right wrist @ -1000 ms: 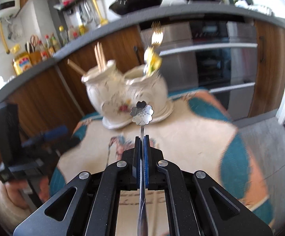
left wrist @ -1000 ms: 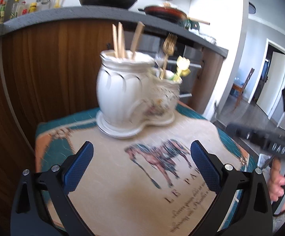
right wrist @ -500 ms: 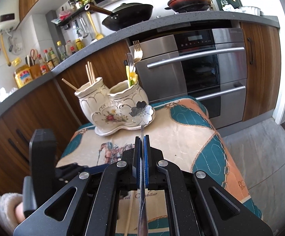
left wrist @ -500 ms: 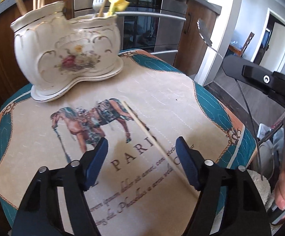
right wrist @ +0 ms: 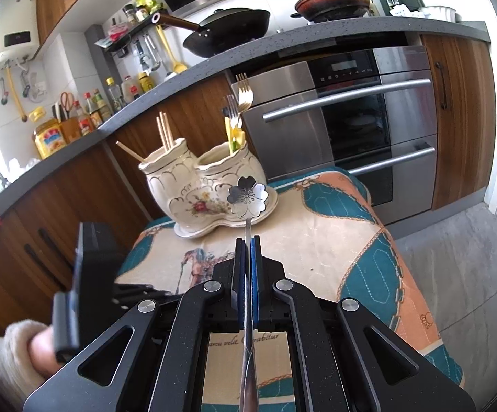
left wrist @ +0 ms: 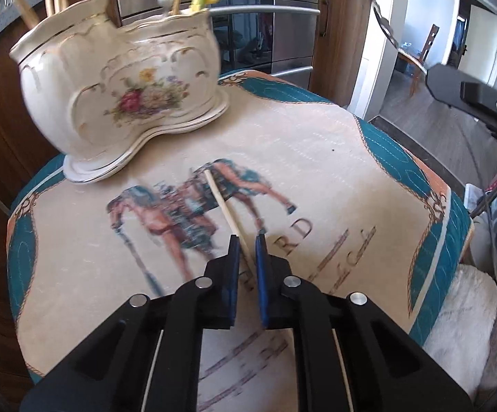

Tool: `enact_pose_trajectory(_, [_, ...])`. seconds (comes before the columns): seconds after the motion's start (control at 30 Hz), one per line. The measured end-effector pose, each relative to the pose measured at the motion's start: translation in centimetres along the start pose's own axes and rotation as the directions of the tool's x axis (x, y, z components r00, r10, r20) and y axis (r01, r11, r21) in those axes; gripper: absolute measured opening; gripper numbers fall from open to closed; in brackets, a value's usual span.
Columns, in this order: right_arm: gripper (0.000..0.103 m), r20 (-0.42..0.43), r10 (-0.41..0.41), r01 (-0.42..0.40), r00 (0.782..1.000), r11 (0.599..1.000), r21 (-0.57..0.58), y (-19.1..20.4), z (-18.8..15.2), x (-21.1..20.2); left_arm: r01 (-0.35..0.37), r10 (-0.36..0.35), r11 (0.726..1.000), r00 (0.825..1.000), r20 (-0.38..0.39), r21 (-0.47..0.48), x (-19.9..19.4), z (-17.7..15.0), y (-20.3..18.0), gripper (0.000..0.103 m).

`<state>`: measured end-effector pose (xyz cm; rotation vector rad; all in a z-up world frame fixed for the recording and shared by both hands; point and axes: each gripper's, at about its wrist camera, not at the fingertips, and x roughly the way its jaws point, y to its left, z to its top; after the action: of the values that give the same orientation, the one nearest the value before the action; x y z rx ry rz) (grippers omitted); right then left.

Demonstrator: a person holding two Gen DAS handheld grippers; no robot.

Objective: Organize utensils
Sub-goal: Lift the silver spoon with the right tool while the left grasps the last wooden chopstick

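A wooden chopstick point(left wrist: 222, 202) lies on the horse-printed cloth point(left wrist: 317, 144). My left gripper point(left wrist: 246, 240) points down at it, its jaws closing onto the near end, with the stick caught between the blue pads. My right gripper point(right wrist: 247, 240) is shut on the handle of a silver spoon with a flower-shaped bowl point(right wrist: 247, 195), held above the cloth's near side. A white floral two-part holder point(right wrist: 200, 178) stands at the back. Its left pot holds chopsticks point(right wrist: 164, 130) and its right pot holds forks point(right wrist: 243, 96). In the left wrist view the holder point(left wrist: 117, 86) is at the upper left.
The cloth covers a small table with edges close on all sides. Behind it are wooden cabinets point(right wrist: 76, 206) and a steel oven point(right wrist: 351, 116), with pans on the counter point(right wrist: 227, 31). Grey floor point(right wrist: 454, 240) lies to the right. A hand in a fleece sleeve point(right wrist: 18, 350) holds the left gripper.
My left gripper came down from facing the holder to the chopstick on the cloth, and its jaws went from wide open to closed around it. The right gripper pulled back slightly with the spoon.
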<state>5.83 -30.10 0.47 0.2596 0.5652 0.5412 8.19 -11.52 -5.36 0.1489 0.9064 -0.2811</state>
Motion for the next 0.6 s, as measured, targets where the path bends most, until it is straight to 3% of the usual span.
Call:
enact_pose_trajectory(0.2, [0.004, -0.019, 0.004, -0.004, 1.0, 1.0, -0.015, 0.5, -0.2, 0.7, -0.007, 0.007, 0.999, 1.0, -0.015, 0.043, -3.0, -1.6, 2.8, 0.004])
enact_pose_trajectory(0.43, [0.004, -0.011, 0.01, -0.01, 1.0, 1.0, -0.016, 1.0, -0.3, 0.9, -0.01, 0.011, 0.993, 1.0, -0.009, 0.115, -5.4, -3.5, 3.0, 0.004])
enact_pose_trajectory(0.6, [0.004, 0.04, 0.017, -0.016, 0.999, 1.0, -0.02, 1.5, 0.2, 0.4, 0.015, -0.028, 0.996, 0.988, 0.149, 0.092, -9.4, -2.5, 3.7, 0.004])
